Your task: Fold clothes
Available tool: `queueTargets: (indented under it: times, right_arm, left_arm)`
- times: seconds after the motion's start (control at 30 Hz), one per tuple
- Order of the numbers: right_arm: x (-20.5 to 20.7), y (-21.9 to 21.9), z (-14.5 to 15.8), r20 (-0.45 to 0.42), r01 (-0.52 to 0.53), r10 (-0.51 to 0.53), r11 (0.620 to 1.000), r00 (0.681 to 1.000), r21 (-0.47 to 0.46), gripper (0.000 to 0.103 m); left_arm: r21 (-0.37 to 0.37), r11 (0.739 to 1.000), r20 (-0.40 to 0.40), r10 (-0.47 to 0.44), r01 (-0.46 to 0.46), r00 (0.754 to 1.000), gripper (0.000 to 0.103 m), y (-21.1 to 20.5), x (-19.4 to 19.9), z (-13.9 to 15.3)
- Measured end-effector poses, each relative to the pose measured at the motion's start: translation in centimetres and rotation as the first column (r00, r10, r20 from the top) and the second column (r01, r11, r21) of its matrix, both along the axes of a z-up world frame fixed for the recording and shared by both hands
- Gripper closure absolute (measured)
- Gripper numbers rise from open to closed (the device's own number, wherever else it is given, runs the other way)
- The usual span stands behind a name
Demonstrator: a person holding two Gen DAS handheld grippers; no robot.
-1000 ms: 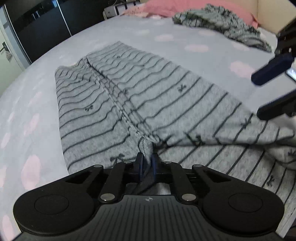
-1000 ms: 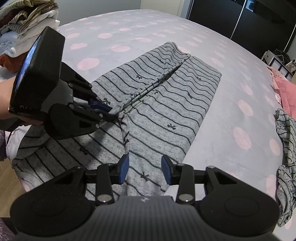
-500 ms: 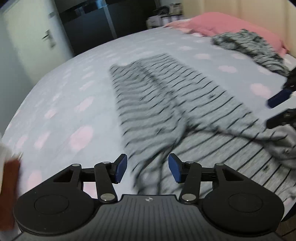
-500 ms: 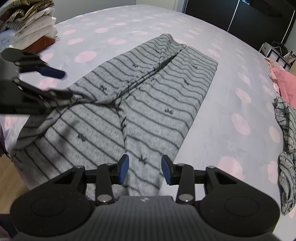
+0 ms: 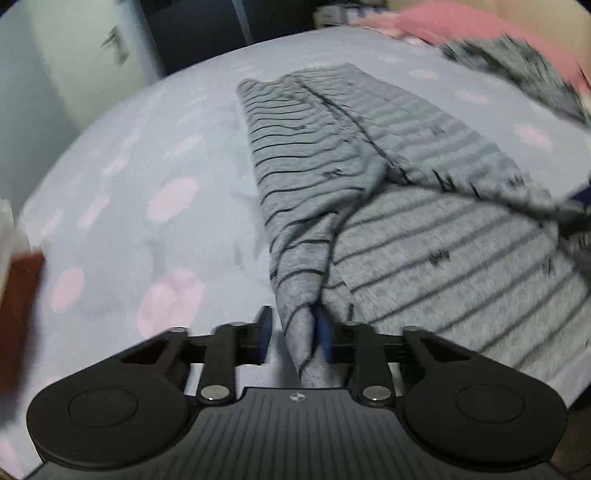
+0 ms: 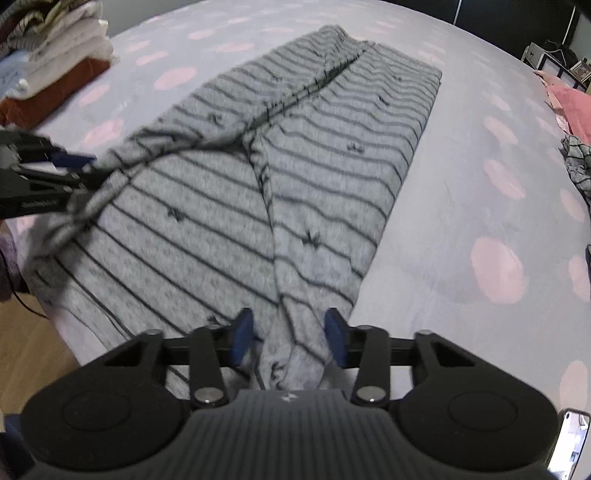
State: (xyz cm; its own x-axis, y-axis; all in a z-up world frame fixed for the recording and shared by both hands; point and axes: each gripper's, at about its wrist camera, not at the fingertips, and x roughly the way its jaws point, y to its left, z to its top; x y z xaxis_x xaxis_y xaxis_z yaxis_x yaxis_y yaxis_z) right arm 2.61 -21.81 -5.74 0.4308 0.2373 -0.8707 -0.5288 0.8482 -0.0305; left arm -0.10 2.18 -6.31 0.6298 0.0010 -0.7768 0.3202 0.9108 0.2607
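Grey striped pants (image 5: 424,229) (image 6: 332,177) lie flat on the bed, legs pointing away from me. My left gripper (image 5: 293,332) is at their near left edge. Its jaws are closing on a bunched fold of the cloth, which rises taut into them. The right wrist view shows that gripper (image 6: 74,171) at the far left with the fold drawn to it. My right gripper (image 6: 289,332) is low over the near right edge. Its jaws are closing with a hump of cloth between them, and the pads stand clear of it.
The bed sheet (image 5: 147,184) is pale with pink dots. A stack of folded clothes (image 6: 55,66) sits to the left. A crumpled grey garment (image 5: 517,66) and a pink pillow (image 5: 461,26) lie at the far right. The bed's near edge drops to a wooden floor (image 6: 33,350).
My left gripper let go of the pants' middle, opened, swung left to their edge and closed around a fold. My right gripper sank toward the near right edge, its jaws narrowing.
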Motion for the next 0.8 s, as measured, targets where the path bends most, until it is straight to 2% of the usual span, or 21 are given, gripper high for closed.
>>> queueTargets:
  times: [0.03, 0.1, 0.2, 0.3, 0.37, 0.47, 0.5, 0.53, 0.6, 0.73, 0.8]
  right_arm:
    - [-0.2, 0.0, -0.2, 0.009, -0.003, 0.003, 1.000, 1.000, -0.023, 0.083]
    - [-0.4, 0.0, -0.5, 0.023, -0.008, 0.010, 0.998, 1.000, -0.067, 0.092]
    - [-0.3, -0.3, -0.9, -0.008, 0.004, -0.005, 0.997, 1.000, -0.075, 0.093]
    - [-0.7, 0.0, -1.5, -0.013, -0.017, 0.016, 0.993, 1.000, -0.112, 0.093]
    - [-0.7, 0.0, -1.4, -0.016, -0.013, 0.011, 0.994, 1.000, -0.113, 0.093]
    - [-0.5, -0.3, -0.6, -0.029, 0.008, -0.010, 0.997, 1.000, -0.083, 0.087]
    - [-0.5, -0.5, -0.1, -0.030, 0.015, -0.017, 0.998, 0.999, -0.064, 0.083]
    - [-0.6, -0.7, 0.4, -0.032, 0.023, -0.024, 0.999, 0.999, -0.046, 0.071]
    - [-0.7, -1.1, 1.8, -0.021, 0.042, -0.042, 0.999, 0.999, -0.006, 0.060]
    - [0.3, -2.0, 4.1, -0.028, 0.085, -0.082, 0.989, 0.996, 0.121, 0.060]
    - [1.8, -2.3, 4.4, -0.054, 0.107, -0.099, 0.982, 0.994, 0.153, 0.060]
  left_arm:
    - [0.025, 1.000, -0.001, -0.009, 0.009, 1.000, 0.095, -0.2, -0.2, -0.2]
    - [0.071, 0.997, -0.004, -0.033, 0.033, 0.999, 0.096, -0.5, -0.7, -0.7]
    - [0.156, 0.982, -0.001, -0.104, 0.103, 0.995, 0.097, -1.2, -1.6, -1.4]
    - [0.157, 0.981, -0.016, -0.111, 0.112, 0.994, 0.097, -1.1, -1.8, -1.6]
    - [0.124, 0.987, -0.022, -0.097, 0.099, 0.995, 0.097, -0.6, -1.7, -1.3]
    - [0.032, 0.998, -0.044, -0.054, 0.055, 0.998, 0.096, 0.6, -1.6, 0.2]
    - [-0.006, 0.999, -0.042, -0.044, 0.043, 0.998, 0.095, 1.1, -1.6, 0.9]
    - [-0.040, 0.999, -0.039, -0.030, 0.028, 0.999, 0.093, 1.5, -1.5, 1.7]
    - [-0.116, 0.993, -0.014, 0.008, -0.009, 1.000, 0.092, 2.5, -0.9, 3.2]
    - [-0.219, 0.972, 0.007, 0.094, -0.090, 0.996, 0.077, 3.6, 2.5, 5.2]
    - [-0.300, 0.948, -0.038, 0.097, -0.104, 0.995, 0.070, 3.9, 5.4, 5.2]
